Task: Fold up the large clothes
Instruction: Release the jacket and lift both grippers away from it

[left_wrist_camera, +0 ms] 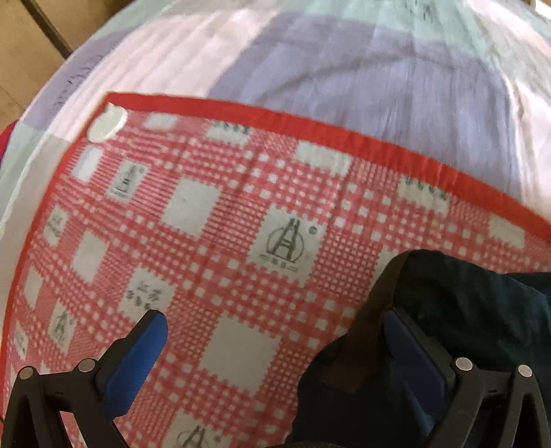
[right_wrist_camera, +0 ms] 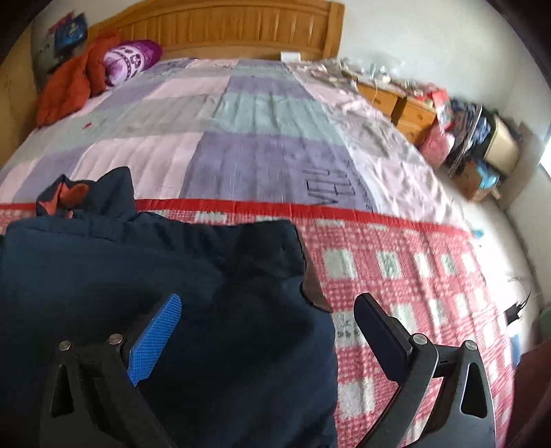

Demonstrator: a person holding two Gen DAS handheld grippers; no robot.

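Note:
A dark navy padded jacket (right_wrist_camera: pixel 144 262) lies bunched on a red-and-white checked blanket (right_wrist_camera: pixel 406 275); orange lining shows at its collar (right_wrist_camera: pixel 65 196). My right gripper (right_wrist_camera: pixel 268 327) hovers open over the jacket's right edge, its blue left pad (right_wrist_camera: pixel 158 337) above the fabric and its right finger (right_wrist_camera: pixel 378 331) above the blanket. In the left wrist view the jacket (left_wrist_camera: pixel 465 310) fills the lower right. My left gripper (left_wrist_camera: pixel 275 334) is wide open, with only checked blanket (left_wrist_camera: pixel 213 213) between the fingers. Its right finger (left_wrist_camera: pixel 413 348) sits against the jacket's brown-trimmed hem and its left finger (left_wrist_camera: pixel 148 337) is over the blanket.
The blanket lies on a bed with a pastel patchwork sheet (right_wrist_camera: pixel 261 113). At the wooden headboard (right_wrist_camera: pixel 234 27) sit an orange garment (right_wrist_camera: pixel 72 82) and a purple pillow (right_wrist_camera: pixel 131 58). Wooden nightstands (right_wrist_camera: pixel 399 100) and a cluttered pile (right_wrist_camera: pixel 475 138) line the right side.

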